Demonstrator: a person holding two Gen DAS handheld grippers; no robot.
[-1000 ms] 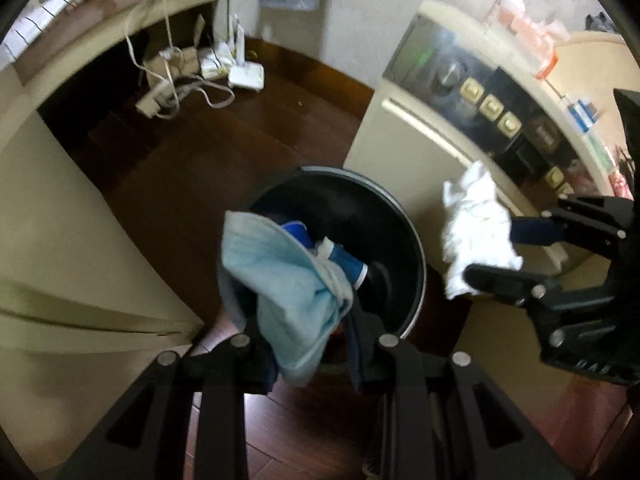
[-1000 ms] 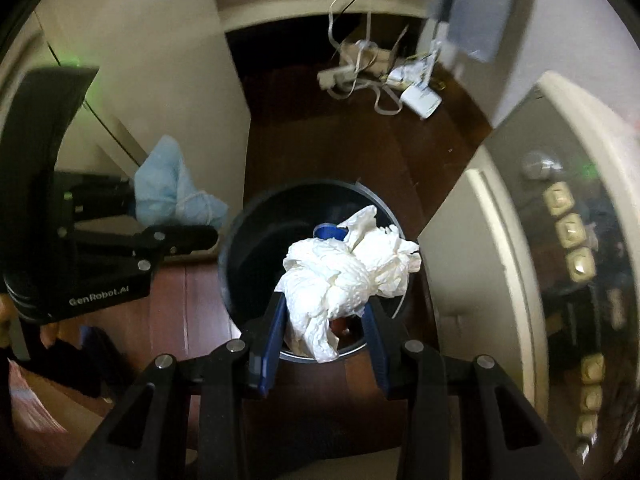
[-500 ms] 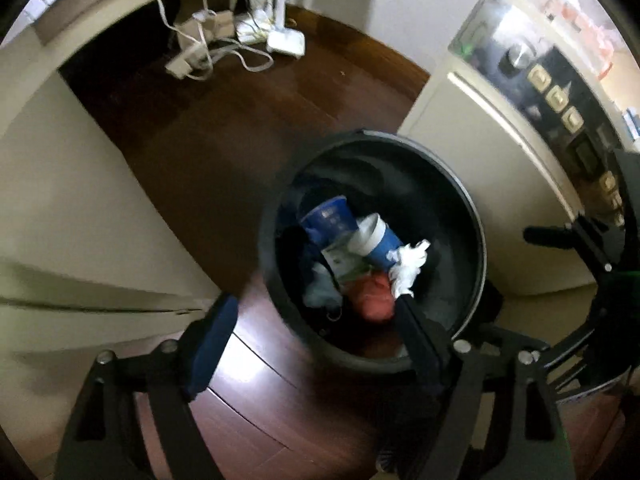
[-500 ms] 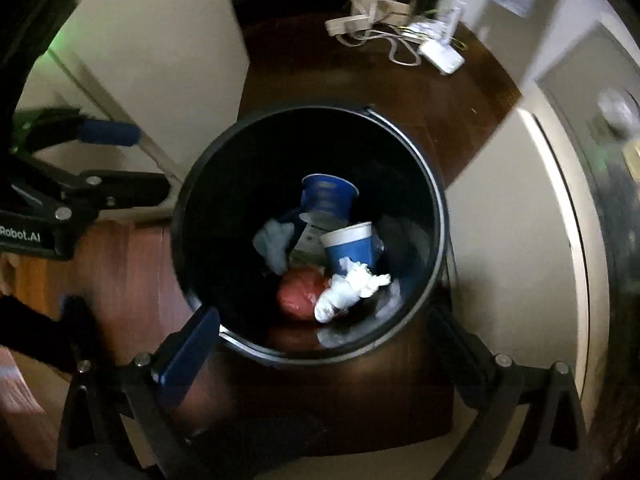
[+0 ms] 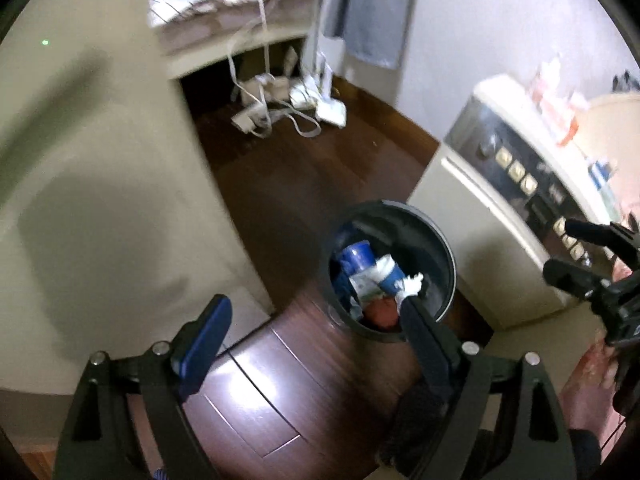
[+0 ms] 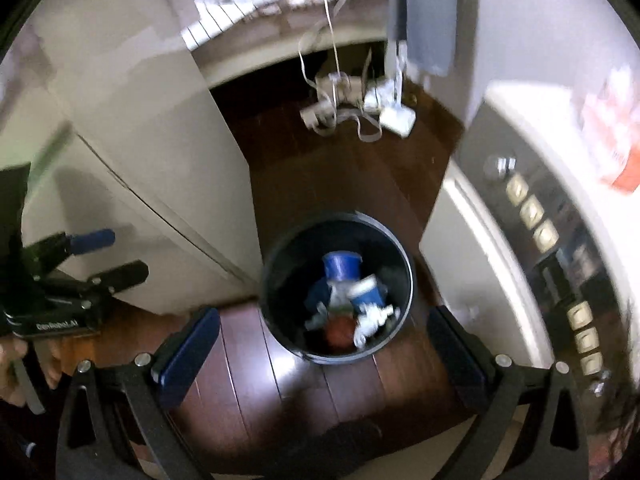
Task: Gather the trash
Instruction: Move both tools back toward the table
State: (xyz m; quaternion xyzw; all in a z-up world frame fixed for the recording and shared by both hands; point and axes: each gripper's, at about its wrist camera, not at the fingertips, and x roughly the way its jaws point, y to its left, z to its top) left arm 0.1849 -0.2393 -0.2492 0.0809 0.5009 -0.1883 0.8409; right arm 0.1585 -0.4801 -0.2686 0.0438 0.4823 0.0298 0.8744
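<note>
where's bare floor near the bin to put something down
The dark wood floor just in front of the bin, toward the camera, is bare, as is the strip between the bin and the cable pile. The bin is hemmed in by the cream cabinet and the appliance; the cables crowd the far end.

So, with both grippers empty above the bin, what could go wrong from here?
1. The black trash bin stands close between the cabinet and the appliance; a careless swing of the left gripper, whose jaws are opening, or the right gripper, might tip it.
2. Loose white cables lie on the wooden floor beyond and could trip the person.
</note>
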